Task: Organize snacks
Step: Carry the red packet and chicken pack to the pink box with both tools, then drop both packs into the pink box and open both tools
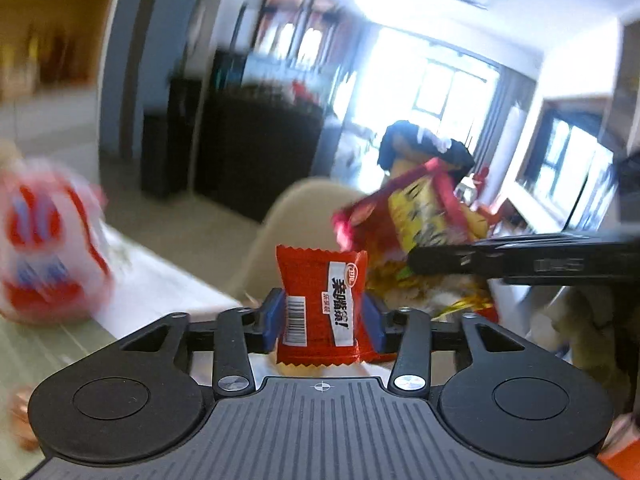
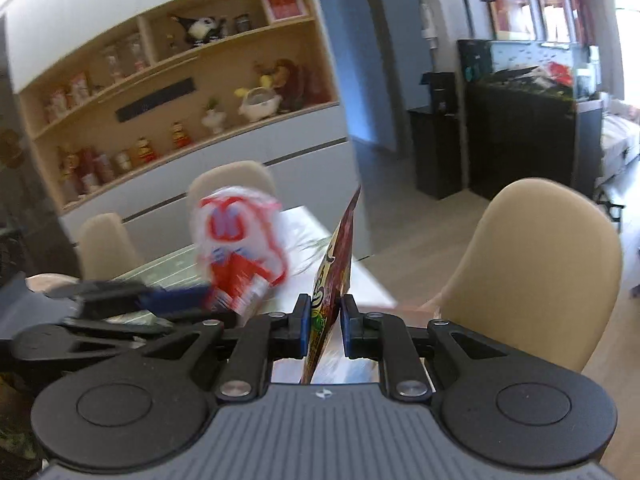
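My left gripper (image 1: 323, 322) is shut on a small red snack packet (image 1: 320, 308) with a white label and barcode, held upright above the table. My right gripper (image 2: 325, 322) is shut on the edge of a large red and yellow snack bag (image 2: 338, 264), seen edge-on. That bag also shows in the left wrist view (image 1: 420, 216), with the right gripper's black finger (image 1: 520, 260) across it. A white and red snack bag (image 1: 44, 240) stands on the table at the left; it also shows blurred in the right wrist view (image 2: 236, 248).
A white table (image 2: 296, 220) with beige chairs (image 2: 532, 264) around it. Wooden shelves with figurines (image 2: 180, 100) stand behind. A dark cabinet with a fish tank (image 2: 520, 120) is at the right. The left gripper shows blurred in the right wrist view (image 2: 120, 300).
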Tool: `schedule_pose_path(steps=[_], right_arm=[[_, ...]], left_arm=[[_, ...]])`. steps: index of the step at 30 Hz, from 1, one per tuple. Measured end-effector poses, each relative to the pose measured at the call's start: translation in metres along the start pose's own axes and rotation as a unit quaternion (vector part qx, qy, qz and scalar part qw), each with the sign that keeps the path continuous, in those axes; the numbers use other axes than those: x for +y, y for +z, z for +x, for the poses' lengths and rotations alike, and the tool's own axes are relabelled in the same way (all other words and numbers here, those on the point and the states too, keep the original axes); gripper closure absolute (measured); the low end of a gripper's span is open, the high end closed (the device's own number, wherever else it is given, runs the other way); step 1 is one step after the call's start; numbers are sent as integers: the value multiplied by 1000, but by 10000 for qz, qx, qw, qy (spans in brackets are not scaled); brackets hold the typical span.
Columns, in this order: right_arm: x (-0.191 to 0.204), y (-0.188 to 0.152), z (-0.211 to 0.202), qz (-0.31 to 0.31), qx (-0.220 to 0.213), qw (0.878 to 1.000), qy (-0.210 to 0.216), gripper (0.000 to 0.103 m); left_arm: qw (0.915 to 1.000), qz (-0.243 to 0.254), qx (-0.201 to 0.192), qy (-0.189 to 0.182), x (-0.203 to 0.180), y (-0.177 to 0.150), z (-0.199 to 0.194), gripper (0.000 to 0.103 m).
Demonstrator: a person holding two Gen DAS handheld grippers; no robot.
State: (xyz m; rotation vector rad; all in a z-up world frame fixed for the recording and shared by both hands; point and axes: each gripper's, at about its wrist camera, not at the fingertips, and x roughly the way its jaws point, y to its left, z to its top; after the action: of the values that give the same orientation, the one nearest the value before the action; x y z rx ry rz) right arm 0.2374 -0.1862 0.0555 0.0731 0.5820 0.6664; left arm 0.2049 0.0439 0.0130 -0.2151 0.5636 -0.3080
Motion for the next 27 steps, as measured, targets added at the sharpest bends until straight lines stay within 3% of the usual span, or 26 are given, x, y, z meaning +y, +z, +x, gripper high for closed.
schedule_pose_path(steps=[4,6,12,17,18,22,27], right_arm=[[-15,1,38,195,213,9993,-238,88],[-20,-9,61,280,436,9983,-274,88],[-24,-39,124,557,1074,9926,-61,88],[-13,-57,167,913,1314,9852,614,87],[-11,-60,172,851,1356,9854,575,87],[15,-65,177,-161,1271,9912,-330,70],[53,-63,171,-1099,1175,9852,-591,62]], left_arm=[[9979,-135,457,441,31,-27,65,54],[9978,-306,435,389,44,-40,73,54],[9955,-795,247,454,74,-60,38,53],[9914,-1003,375,749,83,-91,1,54],[9907,-979,429,842,84,-98,-7,53],[9830,-779,743,1490,94,-122,-26,53],[9715,-1001,784,1998,116,-138,-46,54]])
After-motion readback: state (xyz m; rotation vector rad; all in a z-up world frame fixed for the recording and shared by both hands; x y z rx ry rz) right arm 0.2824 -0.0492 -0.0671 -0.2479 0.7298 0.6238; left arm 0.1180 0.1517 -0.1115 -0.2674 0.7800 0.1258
